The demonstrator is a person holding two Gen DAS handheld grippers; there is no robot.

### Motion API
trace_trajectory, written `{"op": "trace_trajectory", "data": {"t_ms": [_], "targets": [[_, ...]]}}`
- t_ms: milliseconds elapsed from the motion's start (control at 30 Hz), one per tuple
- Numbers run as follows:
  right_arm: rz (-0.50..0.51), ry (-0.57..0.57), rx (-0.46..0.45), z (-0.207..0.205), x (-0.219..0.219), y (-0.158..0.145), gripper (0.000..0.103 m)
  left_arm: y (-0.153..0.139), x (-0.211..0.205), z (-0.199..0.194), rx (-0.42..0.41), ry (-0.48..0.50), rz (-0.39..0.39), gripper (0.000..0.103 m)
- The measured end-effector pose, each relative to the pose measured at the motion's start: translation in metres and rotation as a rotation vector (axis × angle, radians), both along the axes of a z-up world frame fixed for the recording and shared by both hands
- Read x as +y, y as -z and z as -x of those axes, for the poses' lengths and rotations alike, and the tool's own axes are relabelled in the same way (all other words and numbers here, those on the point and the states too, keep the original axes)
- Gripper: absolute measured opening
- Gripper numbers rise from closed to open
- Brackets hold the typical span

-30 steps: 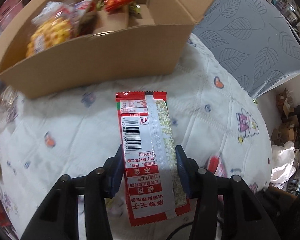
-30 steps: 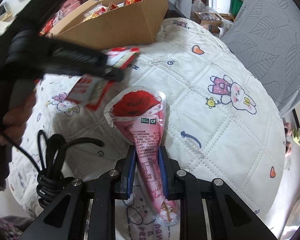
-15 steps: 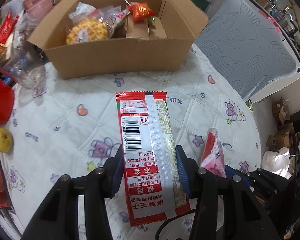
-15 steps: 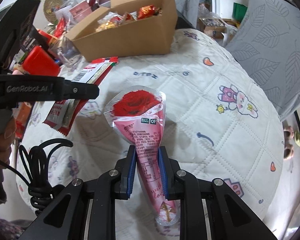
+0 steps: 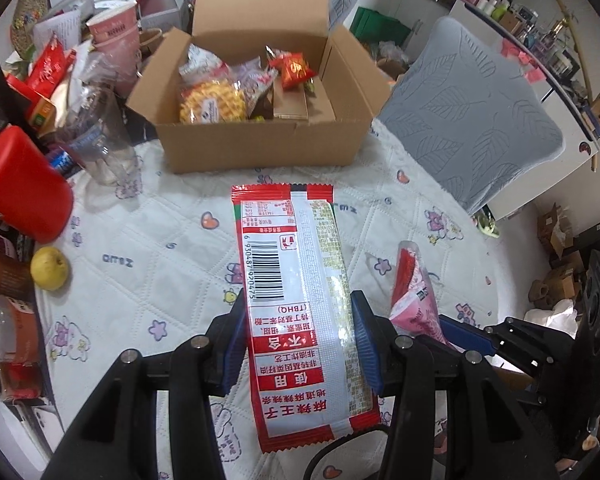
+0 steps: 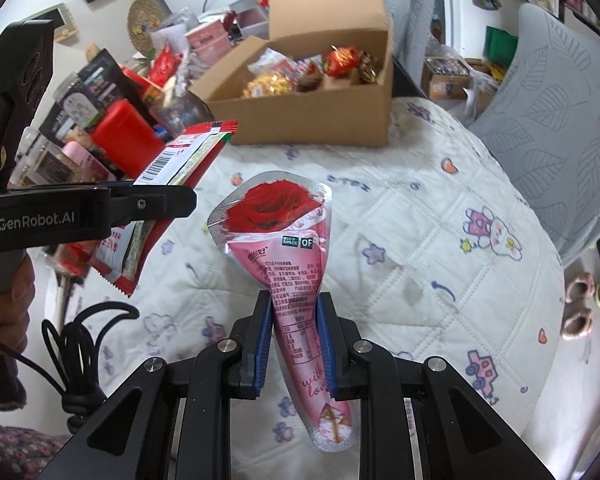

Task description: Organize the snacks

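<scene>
With the left gripper (image 5: 298, 340) pinching a red packet (image 5: 296, 300) and the right gripper (image 6: 292, 340) pinching a pink cone (image 6: 290, 256) above the quilt (image 6: 440, 240), each should travel over the open box (image 5: 260, 136) rim before letting go, one by one.

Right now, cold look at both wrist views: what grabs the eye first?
The red-and-white snack packet clamped flat in the left tongs, barcode side up, fills the middle of the left view. In the right view, the rose-printed pink cone packet pinched in the right tongs stands out. Behind both sits the open cardboard box of snacks on the quilted cloth.
</scene>
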State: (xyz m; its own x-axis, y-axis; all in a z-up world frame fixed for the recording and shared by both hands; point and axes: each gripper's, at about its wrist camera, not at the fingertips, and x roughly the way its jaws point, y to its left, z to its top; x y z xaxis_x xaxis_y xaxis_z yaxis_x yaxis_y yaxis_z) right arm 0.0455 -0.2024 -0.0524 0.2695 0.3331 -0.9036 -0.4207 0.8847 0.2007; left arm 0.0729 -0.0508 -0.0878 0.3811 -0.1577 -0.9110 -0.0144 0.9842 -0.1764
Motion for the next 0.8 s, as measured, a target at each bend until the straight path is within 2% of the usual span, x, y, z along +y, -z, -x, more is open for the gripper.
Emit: {"op": "trace_trajectory", "data": {"t_ms": [67, 100, 133, 367, 467, 667, 800], "targets": [[-0.009, -0.009, -0.013, -0.001, 0.005, -0.007, 0.022, -0.01, 0.004, 0.002, -0.023, -0.01, -0.002, 0.045], [-0.015, -0.015, -0.024, -0.002, 0.008, -0.011, 0.022, -0.014, 0.005, 0.003, -0.03, -0.015, 0.0, 0.037], [-0.02, -0.021, -0.032, -0.002, 0.011, -0.014, 0.022, -0.017, 0.007, 0.002, -0.035, -0.02, 0.002, 0.034], [-0.047, -0.043, -0.073, -0.017, 0.03, -0.028, 0.022, -0.032, 0.024, -0.004, -0.088, -0.064, 0.023, 0.034], [-0.046, -0.043, -0.069, -0.02, 0.032, -0.025, 0.022, -0.025, 0.028, -0.007, -0.084, -0.06, 0.025, 0.034], [-0.033, -0.034, -0.011, -0.017, 0.026, -0.007, 0.022, 0.009, 0.027, -0.008, 0.014, -0.007, 0.058, 0.034], [-0.022, -0.034, 0.014, -0.009, 0.024, 0.001, 0.022, 0.025, 0.023, 0.005, 0.046, 0.036, 0.069, 0.034]]}}
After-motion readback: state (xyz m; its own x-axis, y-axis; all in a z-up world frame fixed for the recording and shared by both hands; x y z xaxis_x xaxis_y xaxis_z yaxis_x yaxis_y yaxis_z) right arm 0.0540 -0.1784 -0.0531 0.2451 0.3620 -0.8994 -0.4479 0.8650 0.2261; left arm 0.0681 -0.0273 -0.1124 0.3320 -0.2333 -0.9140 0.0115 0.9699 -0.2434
